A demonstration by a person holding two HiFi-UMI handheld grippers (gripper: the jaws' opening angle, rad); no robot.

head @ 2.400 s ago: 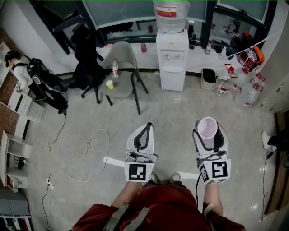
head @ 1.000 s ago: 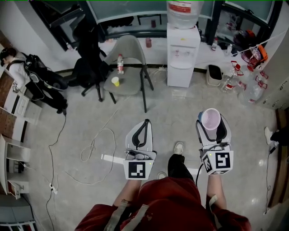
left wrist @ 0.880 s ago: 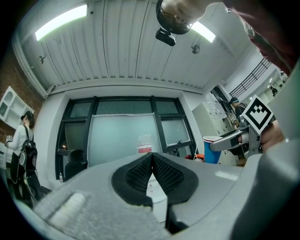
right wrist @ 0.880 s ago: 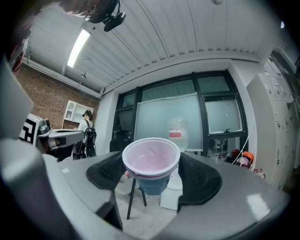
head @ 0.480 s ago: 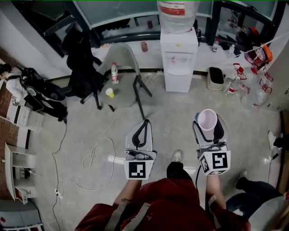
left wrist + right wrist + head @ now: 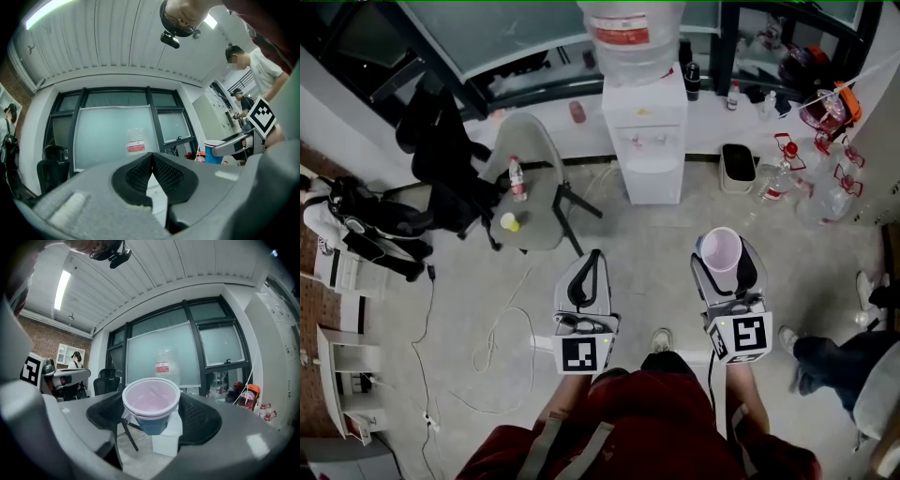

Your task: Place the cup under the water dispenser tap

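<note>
- Cup [image 6: 151,401] sits upright between the black ribbed pads of the right gripper [image 6: 721,262], which is clamped on its sides. It is a thin-walled, tapered disposable cup with a pale pink inside, a blue outside and a rolled rim, and it looks empty and light.
- Left gripper [image 6: 593,258] carries nothing. Its two jaws meet at the tips, seen as a closed V in the left gripper view.
- Over the last seconds both grippers have kept this pose while the person walked forward. In the head view the water dispenser [image 6: 645,141] has grown larger and drawn nearer, and the grip on the cup has not altered.
- The task therefore reads as mid-approach: the cup is carried but still well apart from the tap [image 6: 645,140], which lies at about 11 o'clock from it.
- The dispenser is a boxy white cabinet with a recessed bay under the taps and a clear, rounded water bottle [image 6: 623,33] on top.
- At 10 o'clock from the left gripper stands a grey moulded chair [image 6: 534,187] on thin dark legs, with a small yellow cup [image 6: 509,222] on its seat.
- The floor [image 6: 656,244] is pale, glossy tile, with a loose white cable [image 6: 502,328] curling across it at the left gripper's 9 o'clock.
- A second person's legs [image 6: 825,361] have come in at the right edge.
</note>
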